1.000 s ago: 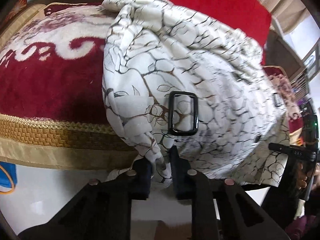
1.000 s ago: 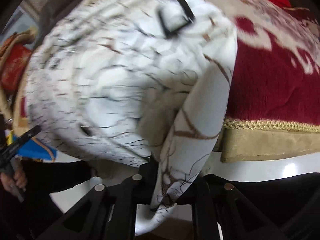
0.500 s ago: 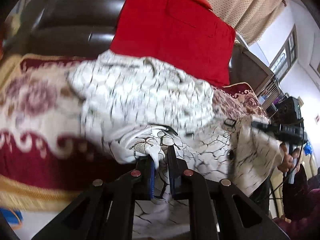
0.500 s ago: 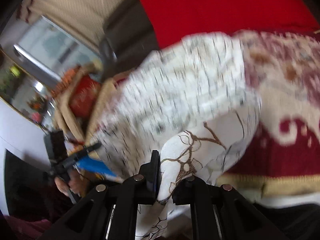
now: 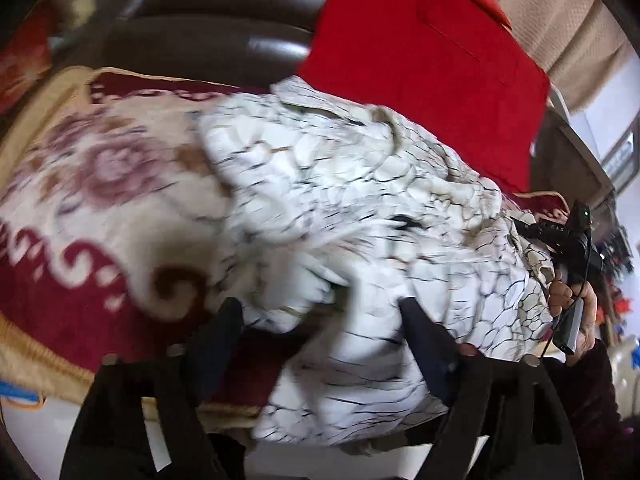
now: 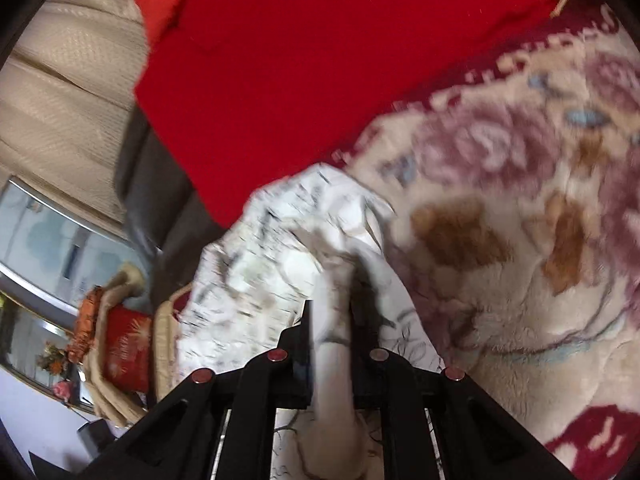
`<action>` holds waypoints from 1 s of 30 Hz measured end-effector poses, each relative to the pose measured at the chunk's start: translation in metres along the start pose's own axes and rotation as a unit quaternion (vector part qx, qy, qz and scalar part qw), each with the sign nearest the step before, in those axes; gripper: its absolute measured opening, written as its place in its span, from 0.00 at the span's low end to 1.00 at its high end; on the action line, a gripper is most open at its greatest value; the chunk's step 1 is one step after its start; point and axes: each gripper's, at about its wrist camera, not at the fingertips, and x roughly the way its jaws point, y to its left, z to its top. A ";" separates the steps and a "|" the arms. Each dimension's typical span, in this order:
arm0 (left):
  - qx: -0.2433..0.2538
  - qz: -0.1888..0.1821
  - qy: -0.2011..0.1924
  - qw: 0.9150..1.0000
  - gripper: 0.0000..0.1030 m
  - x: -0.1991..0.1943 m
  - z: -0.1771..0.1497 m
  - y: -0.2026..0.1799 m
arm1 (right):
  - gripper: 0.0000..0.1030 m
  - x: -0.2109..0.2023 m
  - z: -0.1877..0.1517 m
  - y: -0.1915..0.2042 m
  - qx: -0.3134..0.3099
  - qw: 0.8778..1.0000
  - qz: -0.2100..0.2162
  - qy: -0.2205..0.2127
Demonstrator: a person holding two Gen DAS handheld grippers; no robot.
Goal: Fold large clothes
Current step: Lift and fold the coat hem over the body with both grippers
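Nearest to us in the left wrist view, our left gripper (image 5: 320,320) has its fingers (image 5: 218,328) spread wide; they have just been opening, and the white crackle-print garment (image 5: 360,216) lies loose in the gap between them without either pad pressing on it. The cloth spills over the front edge of the sofa seat there and bunches in a blurred heap across the plush floral blanket (image 5: 100,184), whose dark red and cream pattern covers the seat. At the right edge of that view our right hand (image 5: 572,304) holds the other tool by its handle, right beside the garment's far side. In the right wrist view, our right gripper (image 6: 332,312) has its fingers (image 6: 306,340) drawn together, clamped on a pale fold of the same garment (image 6: 280,264), which runs down between them and out of the bottom of the picture. Past the heap the floral blanket (image 6: 520,240) stretches away. Farther back a bright red cloth (image 5: 420,68) hangs over the dark brown sofa backrest (image 5: 208,44). Farthest off, beige curtains (image 6: 68,72) hang beside a window.
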 end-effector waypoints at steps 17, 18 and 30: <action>0.094 -0.015 0.073 0.993 0.19 0.057 -0.071 -0.048 | 0.12 -0.001 -0.009 -0.013 -0.005 0.999 0.030 -0.014; 0.091 -0.039 0.087 0.991 0.12 0.053 -0.069 -0.050 | 0.13 -0.004 -0.009 -0.013 -0.008 0.999 0.033 -0.008; 0.082 -0.169 0.076 0.979 0.08 0.001 -0.047 -0.066 | 0.69 -0.048 -0.047 0.007 -0.118 0.992 -0.009 0.042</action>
